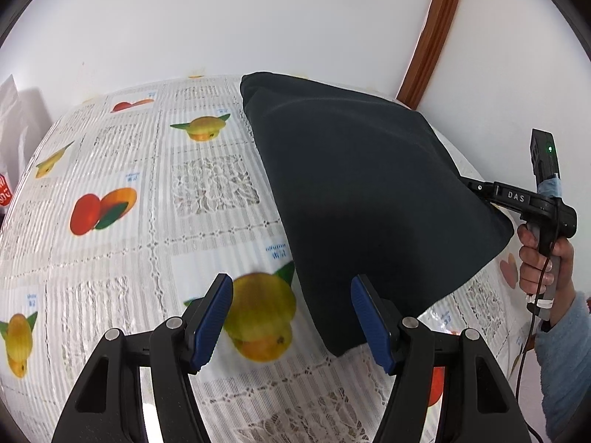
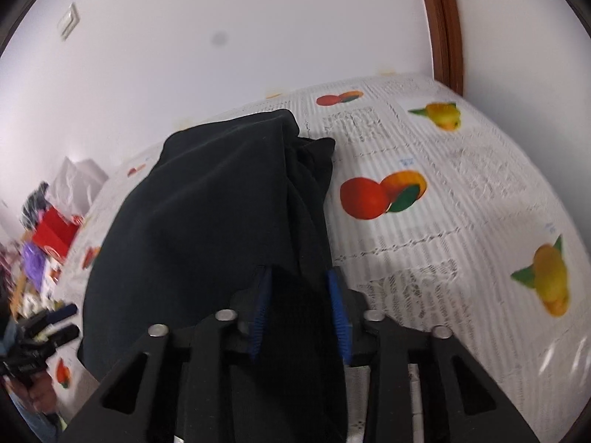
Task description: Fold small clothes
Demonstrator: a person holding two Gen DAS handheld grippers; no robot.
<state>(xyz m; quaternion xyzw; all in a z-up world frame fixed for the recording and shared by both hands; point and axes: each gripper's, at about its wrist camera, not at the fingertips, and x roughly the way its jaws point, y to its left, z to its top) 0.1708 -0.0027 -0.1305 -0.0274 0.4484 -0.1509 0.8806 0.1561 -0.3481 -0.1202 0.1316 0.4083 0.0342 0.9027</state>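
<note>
A dark, nearly black garment (image 1: 369, 192) lies partly lifted over the fruit-print tablecloth (image 1: 147, 192). In the left wrist view my left gripper (image 1: 291, 295) is open and empty, its blue pads just in front of the garment's near edge. My right gripper (image 1: 476, 186) holds the garment's right edge, raised off the table. In the right wrist view the right gripper (image 2: 301, 288) is shut on a bunch of the dark garment (image 2: 207, 214), which drapes away to the left. The left gripper (image 2: 51, 323) shows at the far left there.
A white wall and a brown wooden door frame (image 1: 428, 40) stand behind the table. Clutter with a red box (image 2: 51, 234) and a white bag (image 2: 74, 181) sits beyond the table's left end. A white bag (image 1: 11, 118) also shows at the left edge.
</note>
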